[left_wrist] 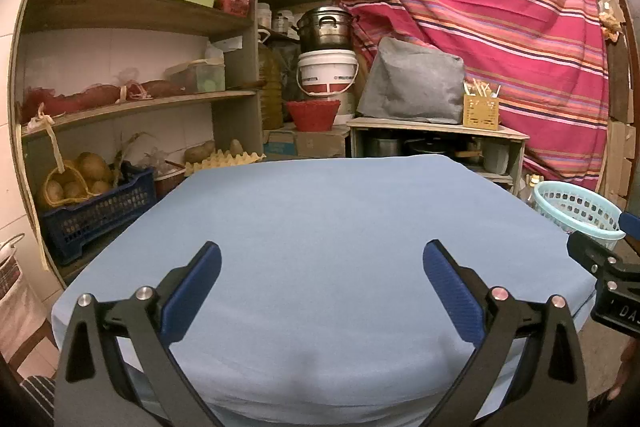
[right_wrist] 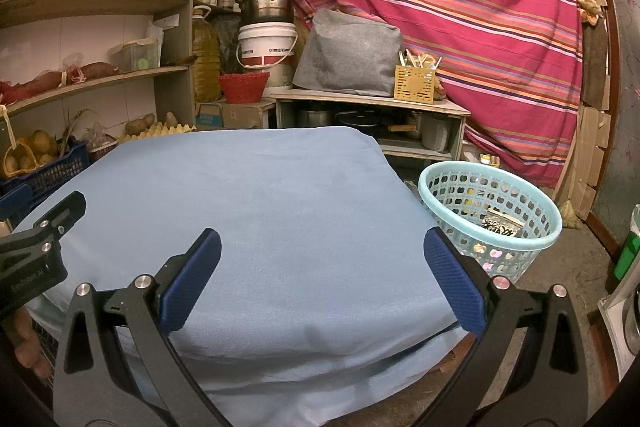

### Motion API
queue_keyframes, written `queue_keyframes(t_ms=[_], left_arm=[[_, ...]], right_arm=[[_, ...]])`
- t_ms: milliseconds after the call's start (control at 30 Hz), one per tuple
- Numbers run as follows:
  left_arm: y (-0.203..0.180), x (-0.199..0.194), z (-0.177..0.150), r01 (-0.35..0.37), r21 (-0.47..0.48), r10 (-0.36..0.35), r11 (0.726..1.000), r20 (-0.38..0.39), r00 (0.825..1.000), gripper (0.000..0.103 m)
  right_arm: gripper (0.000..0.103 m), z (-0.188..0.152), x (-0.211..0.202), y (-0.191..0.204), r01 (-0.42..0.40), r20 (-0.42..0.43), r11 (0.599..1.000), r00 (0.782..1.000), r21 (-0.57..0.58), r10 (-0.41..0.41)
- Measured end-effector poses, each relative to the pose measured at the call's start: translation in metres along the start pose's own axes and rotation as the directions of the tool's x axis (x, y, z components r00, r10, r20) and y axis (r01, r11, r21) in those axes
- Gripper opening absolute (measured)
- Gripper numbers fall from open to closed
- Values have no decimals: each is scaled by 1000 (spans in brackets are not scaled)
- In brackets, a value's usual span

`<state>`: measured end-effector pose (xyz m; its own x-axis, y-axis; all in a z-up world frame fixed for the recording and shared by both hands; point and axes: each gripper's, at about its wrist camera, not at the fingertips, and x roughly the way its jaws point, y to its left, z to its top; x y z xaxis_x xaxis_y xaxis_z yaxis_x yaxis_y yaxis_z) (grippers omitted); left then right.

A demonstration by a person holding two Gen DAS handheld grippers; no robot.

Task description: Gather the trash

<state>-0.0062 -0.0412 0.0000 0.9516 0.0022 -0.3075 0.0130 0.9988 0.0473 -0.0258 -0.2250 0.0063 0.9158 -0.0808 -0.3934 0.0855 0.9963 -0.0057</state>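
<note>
A light blue plastic basket point(right_wrist: 490, 211) stands on the floor to the right of the table; it also shows at the right edge of the left wrist view point(left_wrist: 576, 211). Inside it lies a black-and-white wrapper point(right_wrist: 502, 225) among other small bits. The table point(left_wrist: 320, 219) is covered with a plain blue cloth, and I see no trash on it. My left gripper point(left_wrist: 322, 291) is open and empty above the table's near side. My right gripper point(right_wrist: 322, 283) is open and empty above the table's near right part, left of the basket.
Wooden shelves point(left_wrist: 132, 99) with crates, potatoes and boxes stand at the left. A low shelf point(right_wrist: 372, 99) with pots, a grey bag and a utensil holder stands behind the table. A striped pink cloth point(right_wrist: 460, 7) hangs at the back right.
</note>
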Motion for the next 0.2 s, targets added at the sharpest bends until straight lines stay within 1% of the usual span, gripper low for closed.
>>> queue_keyframes(t_ms=[200], left_arm=[[-1,0,0,-1,-3,1,1000,-1,1000,99]], right_arm=[[99,1,0,0,0,0,1000,1000,0,0]])
